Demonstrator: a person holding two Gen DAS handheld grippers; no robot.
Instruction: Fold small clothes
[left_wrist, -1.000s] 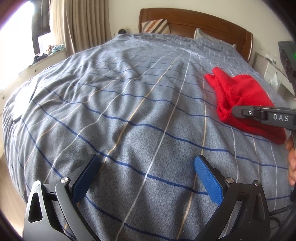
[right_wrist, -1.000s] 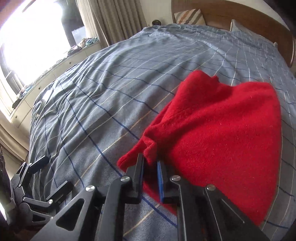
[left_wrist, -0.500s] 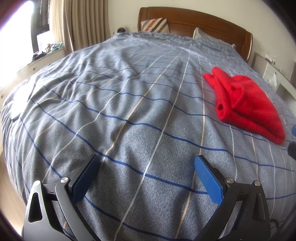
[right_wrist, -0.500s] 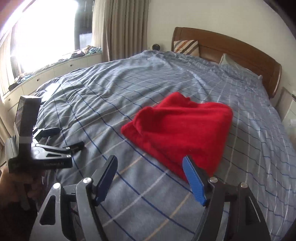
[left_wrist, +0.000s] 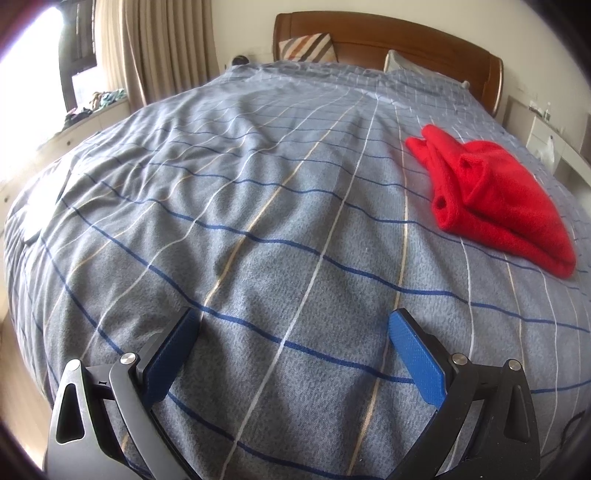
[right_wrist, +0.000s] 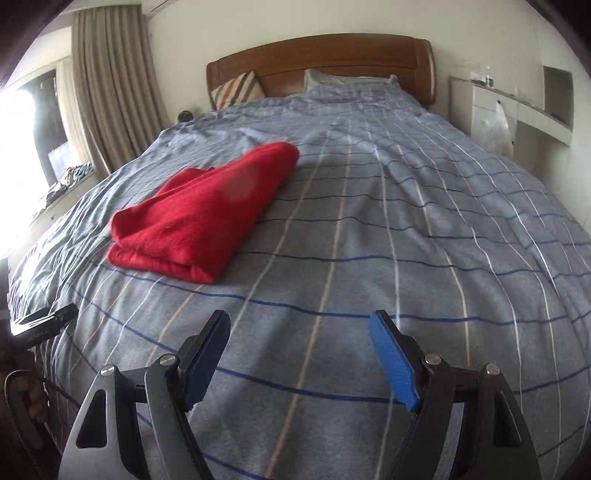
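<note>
A folded red garment (left_wrist: 495, 199) lies on the blue-grey checked bedspread (left_wrist: 258, 221), at the right in the left wrist view. In the right wrist view it (right_wrist: 207, 218) lies at the centre left. My left gripper (left_wrist: 293, 339) is open and empty, low over the bedspread, well short and left of the garment. My right gripper (right_wrist: 299, 339) is open and empty, pulled back from the garment, which lies ahead to its left. The left gripper's tips (right_wrist: 44, 321) show at the right wrist view's left edge.
A wooden headboard (right_wrist: 317, 62) with pillows (right_wrist: 236, 88) stands at the far end of the bed. Curtains (right_wrist: 110, 92) and a window ledge with clutter (left_wrist: 92, 107) are on the left. White furniture (right_wrist: 517, 110) stands on the right.
My right gripper let go of the red garment's edge, opened, and drew back and to the right. The garment now lies folded on the bed. The left gripper barely moved.
</note>
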